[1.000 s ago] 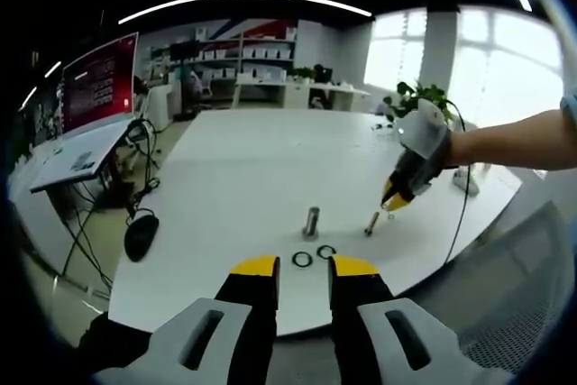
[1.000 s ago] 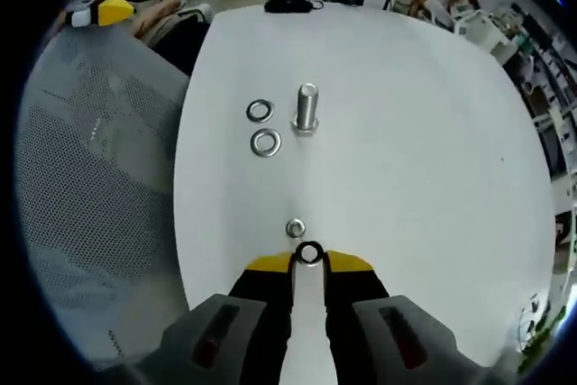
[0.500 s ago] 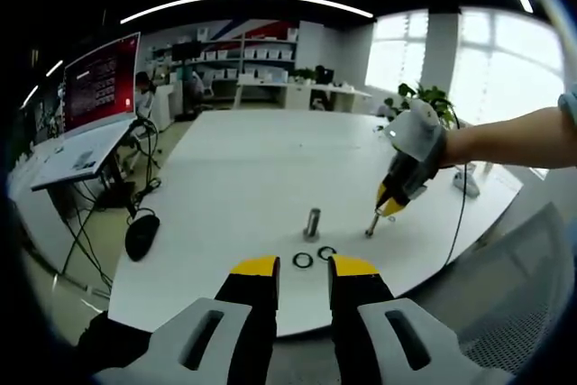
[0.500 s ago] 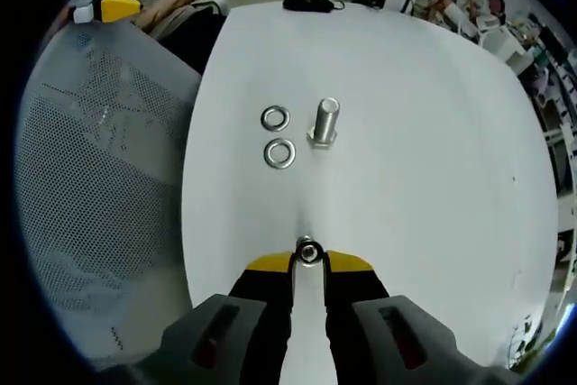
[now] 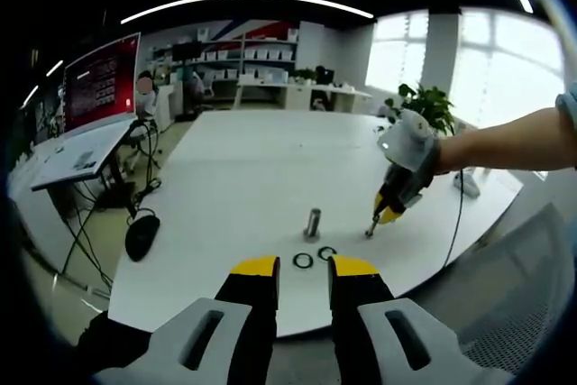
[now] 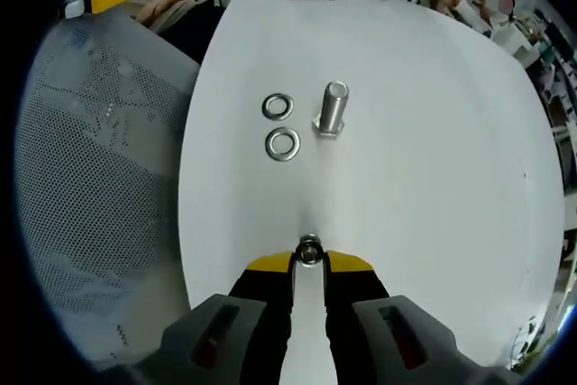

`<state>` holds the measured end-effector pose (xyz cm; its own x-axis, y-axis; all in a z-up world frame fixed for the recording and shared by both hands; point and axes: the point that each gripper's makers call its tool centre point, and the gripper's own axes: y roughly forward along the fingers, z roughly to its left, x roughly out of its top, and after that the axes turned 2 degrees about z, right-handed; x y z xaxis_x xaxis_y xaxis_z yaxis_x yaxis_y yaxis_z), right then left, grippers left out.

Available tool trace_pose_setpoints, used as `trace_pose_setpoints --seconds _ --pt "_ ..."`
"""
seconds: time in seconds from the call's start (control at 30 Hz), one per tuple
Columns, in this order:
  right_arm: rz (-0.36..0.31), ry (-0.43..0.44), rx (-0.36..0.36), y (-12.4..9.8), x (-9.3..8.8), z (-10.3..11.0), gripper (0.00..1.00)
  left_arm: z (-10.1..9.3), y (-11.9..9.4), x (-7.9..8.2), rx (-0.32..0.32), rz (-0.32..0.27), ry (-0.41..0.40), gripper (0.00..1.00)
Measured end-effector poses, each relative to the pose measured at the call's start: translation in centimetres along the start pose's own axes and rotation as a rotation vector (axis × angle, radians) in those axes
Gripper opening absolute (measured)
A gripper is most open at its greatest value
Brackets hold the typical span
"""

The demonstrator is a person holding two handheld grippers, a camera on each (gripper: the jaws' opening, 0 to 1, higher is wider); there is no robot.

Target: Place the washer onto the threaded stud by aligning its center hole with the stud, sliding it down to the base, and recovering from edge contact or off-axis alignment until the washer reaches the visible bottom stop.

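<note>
Washer (image 6: 309, 251) sat pinched between the yellow tips of the right claw (image 6: 309, 261), which was closed on it just above the white table (image 6: 433, 151). In the right gripper view the washer stood on edge at the claw's tips, with the table surface directly beneath; whether it touched the table could not be told. Ahead of it, well apart, the threaded stud (image 6: 333, 107) stood upright on its hexagonal base. Two more washers (image 6: 282, 143) lay flat just beside the stud, one nearer the claw and the other (image 6: 278, 105) farther off, close to each other without touching. A grey mesh chair back (image 6: 99, 187) stood along the table's edge.

In the left gripper view the left claw (image 5: 303, 265) hung over the near edge of the table (image 5: 243, 178), its yellow-tipped jaws parted by a narrow gap and holding nothing. Just past its tips lay the two loose washers (image 5: 303, 260), seen here as dark rings, and beyond them the stud (image 5: 312, 222). The right claw (image 5: 386, 214) came in from the right on a person's bare forearm (image 5: 505, 140), pointing down at the table just beside the stud. A computer mouse (image 5: 141, 233) on a cable hung at the table's left edge, and a potted plant (image 5: 431, 101) stood at the far side.
</note>
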<state>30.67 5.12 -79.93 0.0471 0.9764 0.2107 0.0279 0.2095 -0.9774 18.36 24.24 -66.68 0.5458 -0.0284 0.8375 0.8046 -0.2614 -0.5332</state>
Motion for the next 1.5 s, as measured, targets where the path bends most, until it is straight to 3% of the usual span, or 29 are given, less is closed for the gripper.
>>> trace_pose_setpoints --seconds 1.03,1.17,1.5 --pt "0.061 0.005 0.024 3.5 -0.7 0.0 0.15 -0.1 0.1 -0.2 -0.005 0.012 0.007 0.19" --pt "0.050 0.025 0.017 3.5 -0.7 0.0 0.24 -0.1 0.1 -0.1 -0.004 0.011 0.007 0.19" --pt "0.033 0.097 -0.008 2.5 -3.3 -1.3 0.29 -0.1 0.1 -0.1 -0.003 0.009 0.004 0.18"
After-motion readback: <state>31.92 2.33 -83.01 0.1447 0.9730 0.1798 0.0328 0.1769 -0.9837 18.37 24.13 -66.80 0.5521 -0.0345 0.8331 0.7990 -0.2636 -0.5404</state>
